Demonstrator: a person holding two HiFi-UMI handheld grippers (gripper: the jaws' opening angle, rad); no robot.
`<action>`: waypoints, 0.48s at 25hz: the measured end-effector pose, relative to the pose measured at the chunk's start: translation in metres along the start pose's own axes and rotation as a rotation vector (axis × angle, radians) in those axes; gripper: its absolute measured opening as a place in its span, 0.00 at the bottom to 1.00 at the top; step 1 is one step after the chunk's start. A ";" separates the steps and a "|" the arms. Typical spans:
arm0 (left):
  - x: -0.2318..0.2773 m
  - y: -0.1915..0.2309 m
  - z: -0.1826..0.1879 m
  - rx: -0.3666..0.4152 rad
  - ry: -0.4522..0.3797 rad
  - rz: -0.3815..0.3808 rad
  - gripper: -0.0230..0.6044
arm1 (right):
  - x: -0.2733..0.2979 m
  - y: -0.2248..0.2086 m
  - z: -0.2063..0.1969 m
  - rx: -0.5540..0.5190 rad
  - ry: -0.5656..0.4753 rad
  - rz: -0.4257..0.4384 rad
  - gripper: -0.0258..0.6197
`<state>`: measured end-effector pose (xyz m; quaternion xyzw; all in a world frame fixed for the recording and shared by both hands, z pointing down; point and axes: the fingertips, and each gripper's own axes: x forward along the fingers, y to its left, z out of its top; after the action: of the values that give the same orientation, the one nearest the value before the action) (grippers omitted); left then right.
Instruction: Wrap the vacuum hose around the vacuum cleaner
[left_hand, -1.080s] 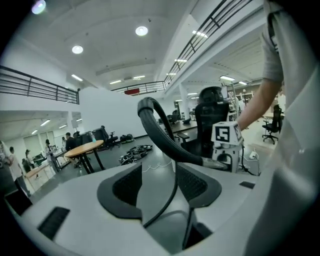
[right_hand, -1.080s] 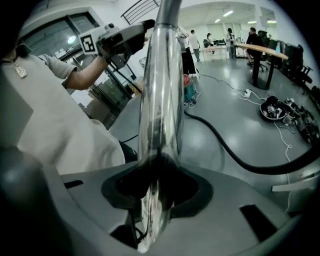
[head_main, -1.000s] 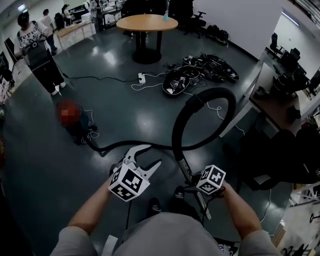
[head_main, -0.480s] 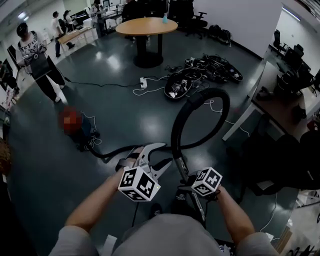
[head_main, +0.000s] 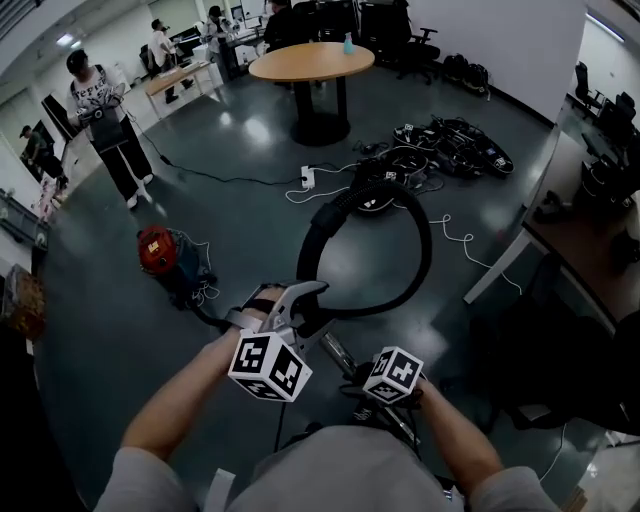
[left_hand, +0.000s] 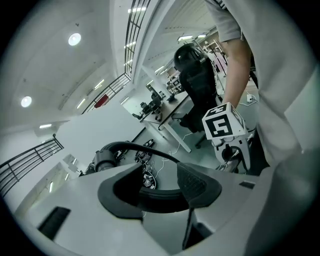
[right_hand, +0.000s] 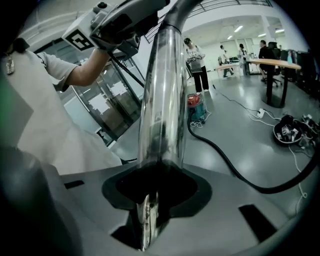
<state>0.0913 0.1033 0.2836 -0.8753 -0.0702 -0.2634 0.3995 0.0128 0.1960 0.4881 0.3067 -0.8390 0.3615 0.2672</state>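
Note:
A red and blue vacuum cleaner (head_main: 165, 255) stands on the dark floor at the left. Its black hose (head_main: 420, 240) runs from it and rises in a big loop in front of me. My left gripper (head_main: 308, 305) is at the foot of that loop. In the left gripper view the hose (left_hand: 150, 192) lies across the gap between the pads of the left gripper (left_hand: 160, 182), which stand apart and open. My right gripper (head_main: 358, 385) is shut on the shiny metal wand (right_hand: 162, 90), which rises steeply out of its jaws.
A round wooden table (head_main: 310, 62) stands at the back. A heap of black gear and cables (head_main: 450, 150) lies right of it, with a white power strip (head_main: 307, 180) and cords on the floor. A person (head_main: 105, 125) stands far left. A desk (head_main: 580, 240) is at the right.
My left gripper has rolled and moved right, up to the hose, which now lies between its open jaws. The hose loop and the right gripper have shifted left.

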 end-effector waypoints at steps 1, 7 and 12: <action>0.003 0.001 -0.001 0.000 0.024 -0.003 0.38 | 0.000 -0.003 0.001 -0.014 0.009 0.020 0.24; 0.018 -0.003 -0.034 -0.036 0.168 -0.010 0.38 | 0.016 -0.007 0.010 -0.118 0.070 0.153 0.24; 0.010 -0.001 -0.077 -0.066 0.307 -0.014 0.38 | 0.031 -0.007 0.018 -0.165 0.122 0.222 0.24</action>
<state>0.0679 0.0467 0.3312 -0.8370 -0.0057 -0.3988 0.3746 -0.0071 0.1683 0.5009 0.1665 -0.8769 0.3364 0.3003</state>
